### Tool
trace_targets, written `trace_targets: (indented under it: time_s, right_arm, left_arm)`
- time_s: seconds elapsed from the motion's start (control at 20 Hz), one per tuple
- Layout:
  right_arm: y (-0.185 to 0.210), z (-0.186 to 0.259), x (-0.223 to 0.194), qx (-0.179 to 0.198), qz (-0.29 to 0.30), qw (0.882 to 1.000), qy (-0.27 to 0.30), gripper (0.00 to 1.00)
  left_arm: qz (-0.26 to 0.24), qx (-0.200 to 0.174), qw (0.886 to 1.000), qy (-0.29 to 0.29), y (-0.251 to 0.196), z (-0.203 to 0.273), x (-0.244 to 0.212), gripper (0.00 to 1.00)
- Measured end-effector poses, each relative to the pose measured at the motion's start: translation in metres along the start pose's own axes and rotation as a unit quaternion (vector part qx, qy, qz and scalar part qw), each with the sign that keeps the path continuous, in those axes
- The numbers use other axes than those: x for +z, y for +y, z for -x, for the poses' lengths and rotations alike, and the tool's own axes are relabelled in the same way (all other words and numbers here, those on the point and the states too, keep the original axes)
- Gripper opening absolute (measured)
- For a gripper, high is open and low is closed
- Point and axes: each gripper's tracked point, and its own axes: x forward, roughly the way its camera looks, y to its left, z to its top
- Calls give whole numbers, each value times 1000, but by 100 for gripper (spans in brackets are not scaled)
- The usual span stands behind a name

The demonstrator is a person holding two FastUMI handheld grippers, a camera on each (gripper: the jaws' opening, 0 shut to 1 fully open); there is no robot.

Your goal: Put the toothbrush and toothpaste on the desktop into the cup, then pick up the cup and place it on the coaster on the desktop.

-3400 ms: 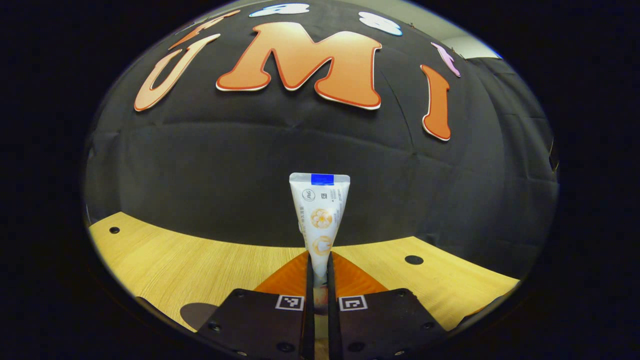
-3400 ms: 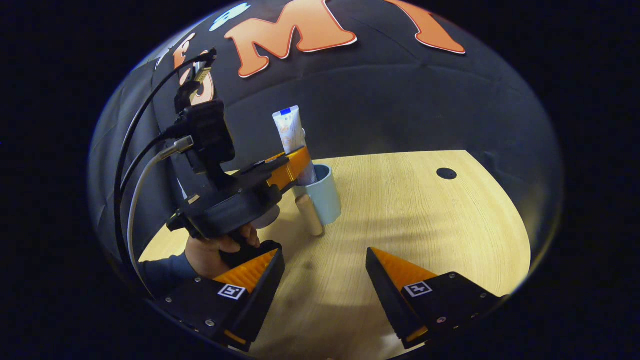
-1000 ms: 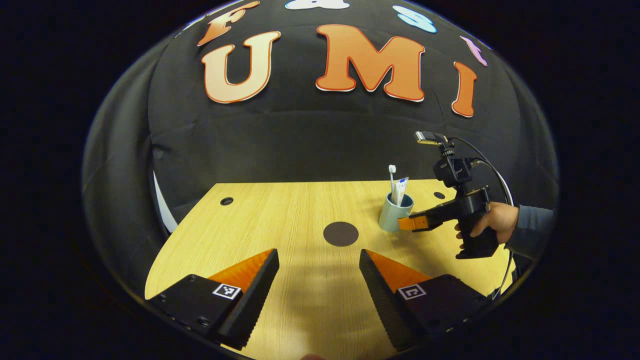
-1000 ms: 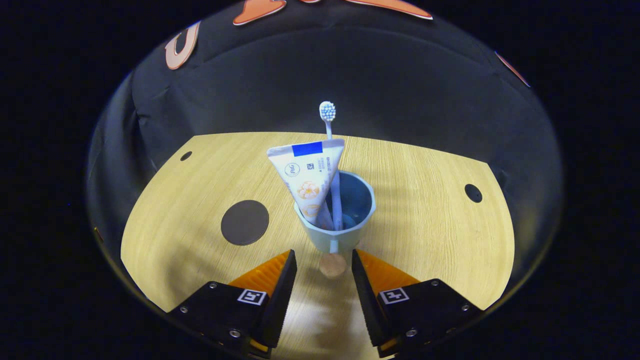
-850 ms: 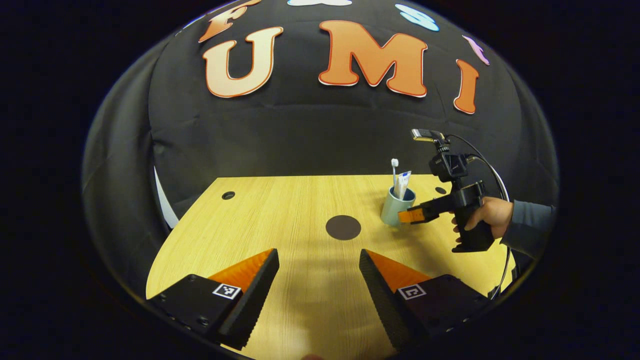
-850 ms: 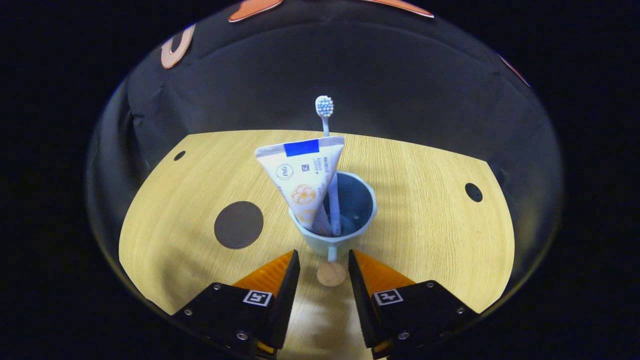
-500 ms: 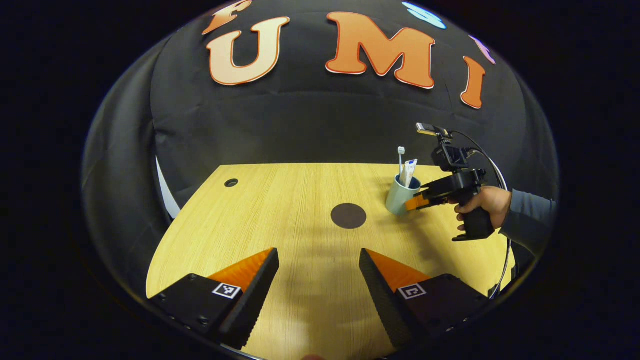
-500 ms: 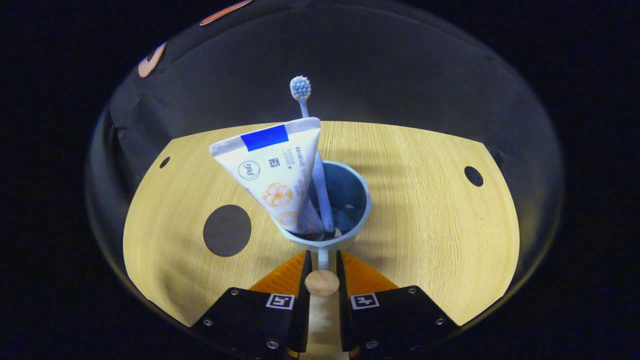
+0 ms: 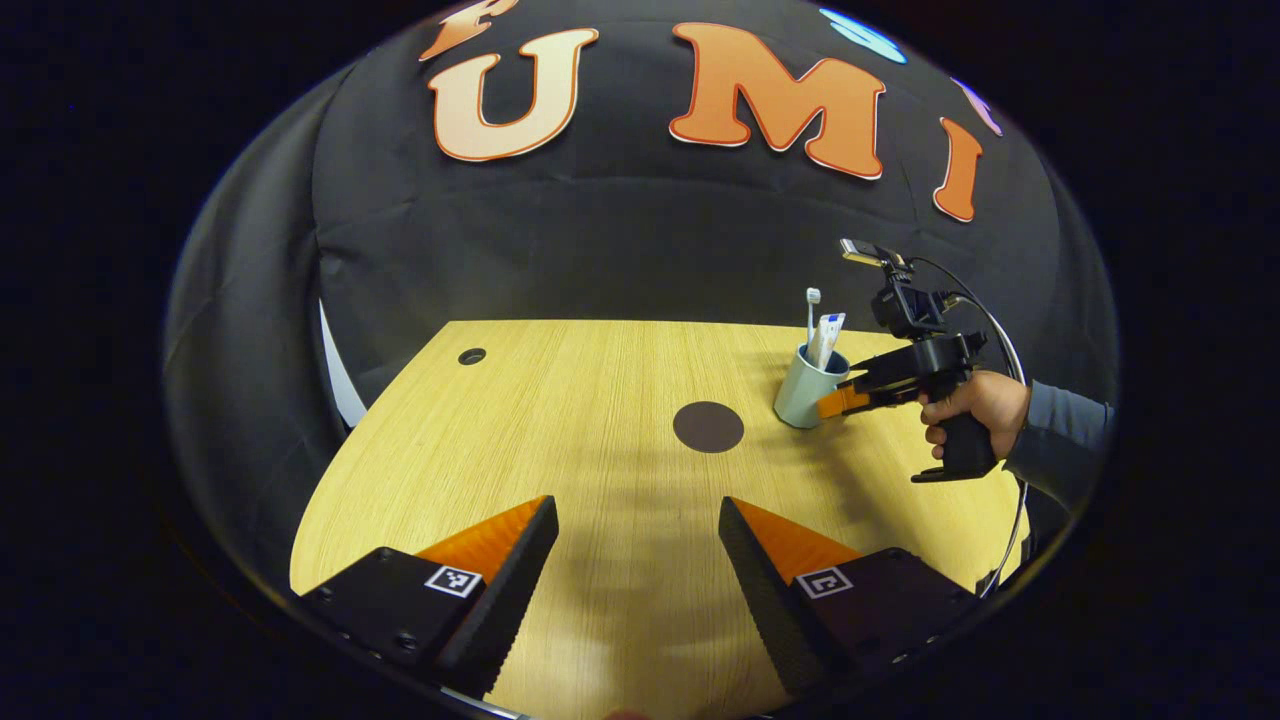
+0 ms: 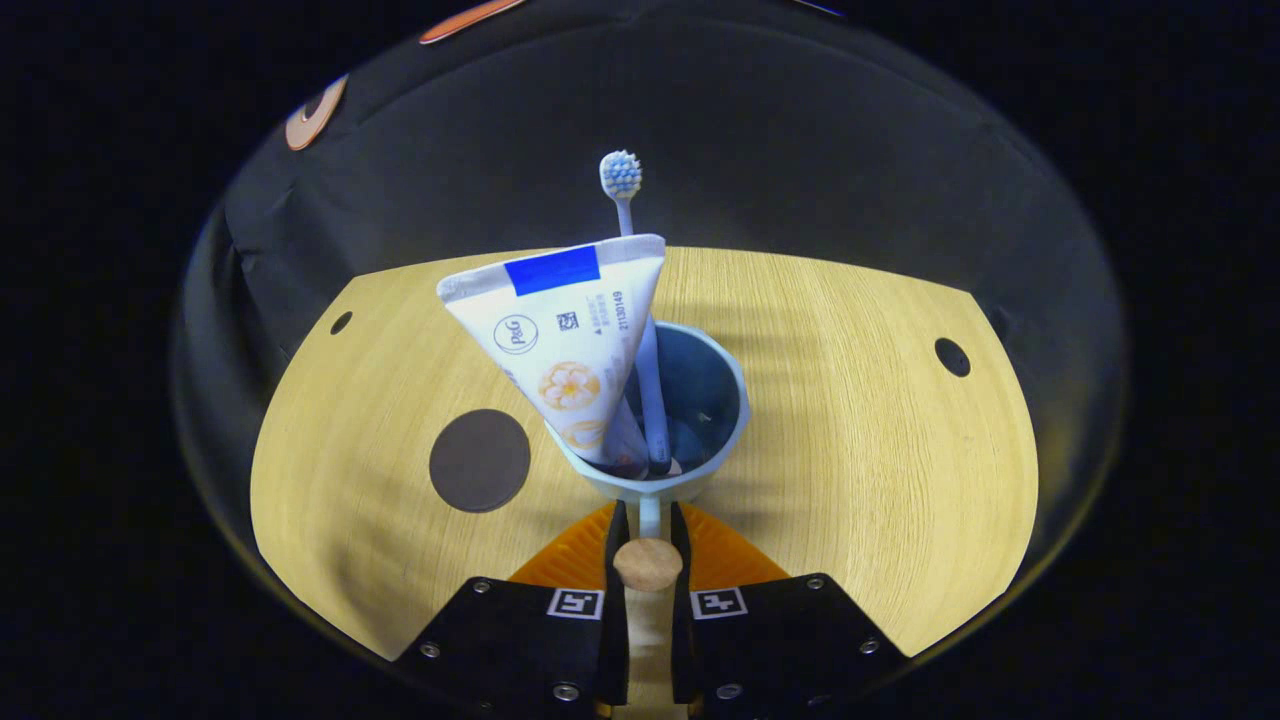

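Right gripper (image 10: 647,530) clenched on cup handle (image 10: 647,562) | cup (image 10: 712,450) holds toothbrush (image 10: 622,180), toothpaste (image 10: 560,340) | lift level, go slow toward coaster (image 10: 479,460), contents may tip | left gripper (image 9: 632,540) released, idle

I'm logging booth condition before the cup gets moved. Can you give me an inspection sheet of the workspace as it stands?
Surface: wooden desktop, bare, with round holes.
Job's things: toothbrush and toothpaste stand in the cup; coaster unoccupied, apart from the cup.
Clutter: nothing seen.
Grippers: right gripper shut on the cup handle; left gripper open, holding nothing.
Cables: cable loops behind the right gripper.
Surroundings: black cloth wall; a hand and sleeve.
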Motion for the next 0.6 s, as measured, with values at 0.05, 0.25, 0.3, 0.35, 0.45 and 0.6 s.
trace_targets:
  time_s: [0.05,0.25,0.3,0.35,0.45,0.6]
  right_arm:
    - [-1,-2,0,4,6,1000,-4,17]
    - [-5,-5,1,20,37,999,-13,17]
    - [-5,-5,3,25,43,999,-14,17]
    - [-6,-4,4,29,48,998,-15,17]
    - [-7,-5,4,38,56,998,-12,17]
    - [-9,-5,4,45,70,997,-9,17]
  left_arm:
    - [0,-1,1000,1,2,1,-2,96]
    - [-7,2,1000,7,11,-2,-4,98]
    - [-7,2,1000,8,10,-2,-5,98]
    - [-7,1,1000,9,7,-2,-7,98]
    - [-8,0,1000,10,7,0,-8,98]
    - [-9,0,1000,11,16,1,-13,98]
